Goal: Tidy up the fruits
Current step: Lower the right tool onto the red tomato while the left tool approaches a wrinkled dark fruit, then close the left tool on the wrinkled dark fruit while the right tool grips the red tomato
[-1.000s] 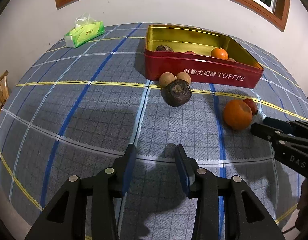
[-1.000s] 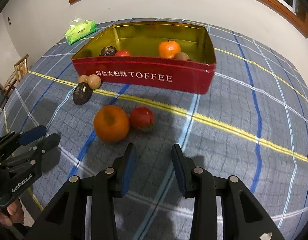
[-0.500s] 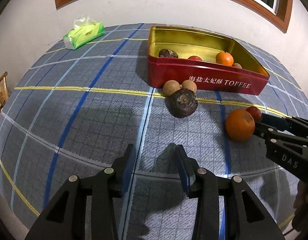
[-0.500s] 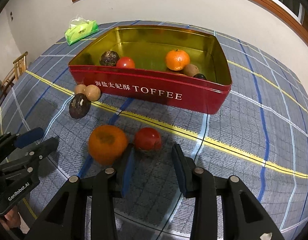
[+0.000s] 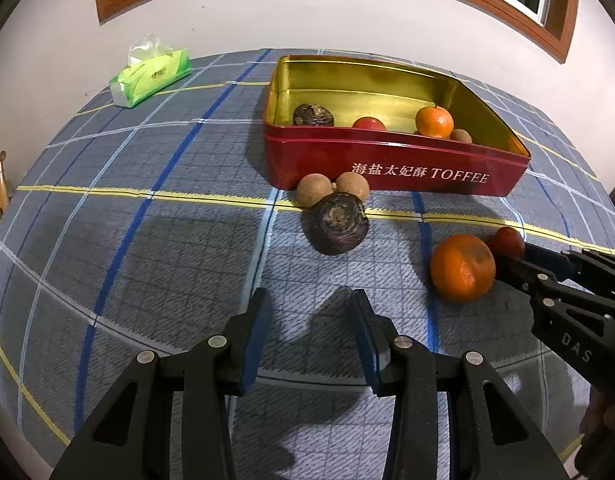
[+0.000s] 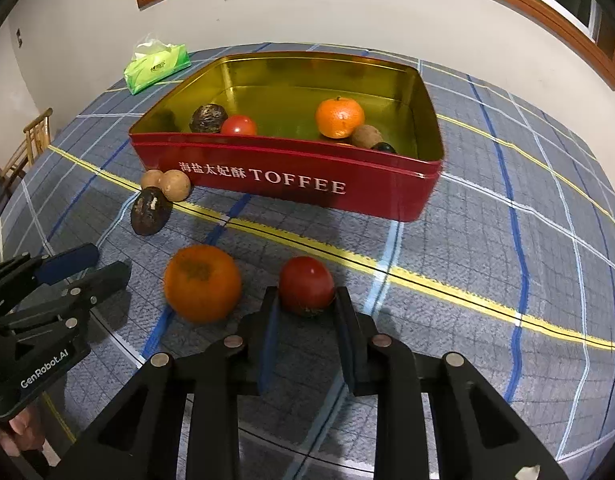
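A small red tomato-like fruit (image 6: pixel 306 286) lies on the checked tablecloth, and my right gripper (image 6: pixel 306 300) is shut on it, one pad against each side. Just left of it sits a large orange (image 6: pixel 202 282). From the left wrist view the same red fruit (image 5: pixel 506 240) peeks out behind the orange (image 5: pixel 462 268), held at the right gripper's tips (image 5: pixel 507 258). My left gripper (image 5: pixel 307 300) is open over bare cloth with nothing between its fingers. A dark wrinkled fruit (image 5: pixel 338 224) and two brown round fruits (image 5: pixel 313 190) lie ahead of it.
The red TOFFEE tin (image 6: pixel 291 184) stands behind the loose fruit and holds several fruits, among them a tangerine (image 6: pixel 339 117). A green tissue pack (image 5: pixel 151 76) lies at the far left. A wooden chair (image 6: pixel 23 152) stands past the table's left edge.
My right gripper came forward over the red fruit and its jaws closed onto it. The left gripper stayed open and hardly moved.
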The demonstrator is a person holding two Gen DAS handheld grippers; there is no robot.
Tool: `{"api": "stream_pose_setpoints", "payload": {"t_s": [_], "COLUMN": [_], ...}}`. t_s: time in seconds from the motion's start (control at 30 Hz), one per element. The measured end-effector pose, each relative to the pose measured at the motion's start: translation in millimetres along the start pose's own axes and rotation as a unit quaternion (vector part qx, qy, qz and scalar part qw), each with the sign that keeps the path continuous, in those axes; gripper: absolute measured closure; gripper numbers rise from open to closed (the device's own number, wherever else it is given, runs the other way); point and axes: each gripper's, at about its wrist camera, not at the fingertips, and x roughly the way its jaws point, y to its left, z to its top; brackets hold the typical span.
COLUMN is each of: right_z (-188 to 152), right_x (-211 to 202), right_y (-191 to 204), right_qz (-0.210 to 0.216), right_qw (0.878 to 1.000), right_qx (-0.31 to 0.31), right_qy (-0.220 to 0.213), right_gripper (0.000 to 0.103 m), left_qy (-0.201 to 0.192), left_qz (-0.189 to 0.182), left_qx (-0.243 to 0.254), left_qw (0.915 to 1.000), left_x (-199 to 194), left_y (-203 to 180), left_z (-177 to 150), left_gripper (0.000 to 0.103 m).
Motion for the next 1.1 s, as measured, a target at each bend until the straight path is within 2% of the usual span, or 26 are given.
{"api": "stream_pose_setpoints", "payload": {"t_s": [0.37, 0.9, 1.1], "right_z": [-4.7, -6.2, -6.8], "right_x": [-5.1, -5.2, -4.7], "right_y": [-26.0, -25.5, -24.3], "right_qz": [-0.011, -0.012, -0.016], "right_qw": [0.999, 0.999, 0.999], "right_qx": [0.031, 0.035, 0.033], "right_qy": [0.001, -0.003, -0.006], "right_gripper": [0.079, 0.078, 0.078], "left_qy": [-0.008, -0.018, -0.028], "left_qz": [-0.016, -0.007, -0.007], "left_qx": [0.010, 0.021, 0.029], "left_qw": [0.9998, 0.9996, 0.9992], "left_x": [7.7, 23.7, 21.6], "left_y": [-14.3, -16.5, -16.5], "left_z": [8.7, 29.5, 25.7], "left_gripper": [0.061, 0.061, 0.068]}}
